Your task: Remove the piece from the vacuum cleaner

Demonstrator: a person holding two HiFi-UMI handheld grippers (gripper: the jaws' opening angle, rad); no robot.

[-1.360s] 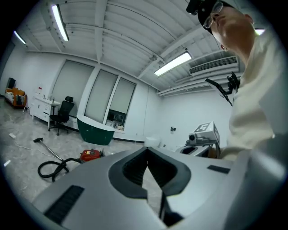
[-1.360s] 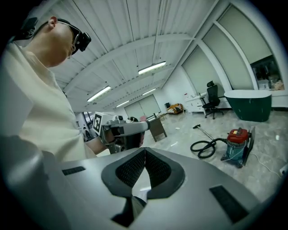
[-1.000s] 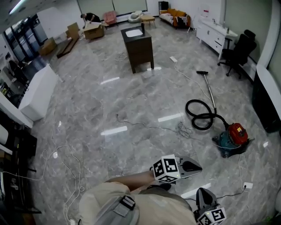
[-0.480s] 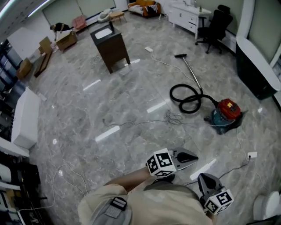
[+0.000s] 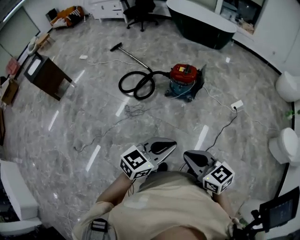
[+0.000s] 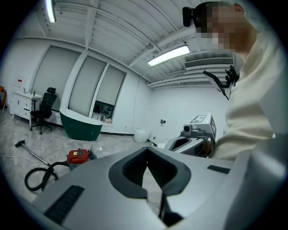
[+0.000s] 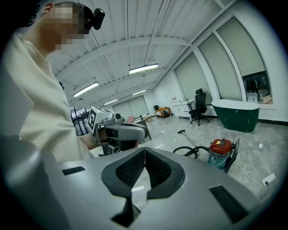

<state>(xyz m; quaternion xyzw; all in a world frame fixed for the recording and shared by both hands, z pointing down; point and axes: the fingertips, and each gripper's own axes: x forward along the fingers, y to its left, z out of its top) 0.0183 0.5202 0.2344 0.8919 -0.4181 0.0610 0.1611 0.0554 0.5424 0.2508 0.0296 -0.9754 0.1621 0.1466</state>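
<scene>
The vacuum cleaner (image 5: 185, 80), with a red top and a teal body, stands on the marble floor well ahead of me. Its black hose (image 5: 136, 84) coils to its left and runs into a wand ending in a floor head (image 5: 116, 47). My left gripper (image 5: 165, 146) and right gripper (image 5: 192, 158) are held close to my body, far from the vacuum. Both are shut with nothing between the jaws. The vacuum cleaner (image 6: 78, 157) shows low at the left of the left gripper view. In the right gripper view the vacuum cleaner (image 7: 220, 150) sits at the right.
A dark green bathtub (image 5: 201, 21) stands behind the vacuum, with an office chair (image 5: 140, 9) beside it. White toilets (image 5: 287, 86) line the right side. A dark cabinet (image 5: 47, 75) stands at the left. Loose cables (image 5: 136, 110) and a power strip (image 5: 236, 104) lie on the floor.
The head view has swung round, so the vacuum now lies ahead at upper centre instead of at the right. Both grippers stay shut near my body.
</scene>
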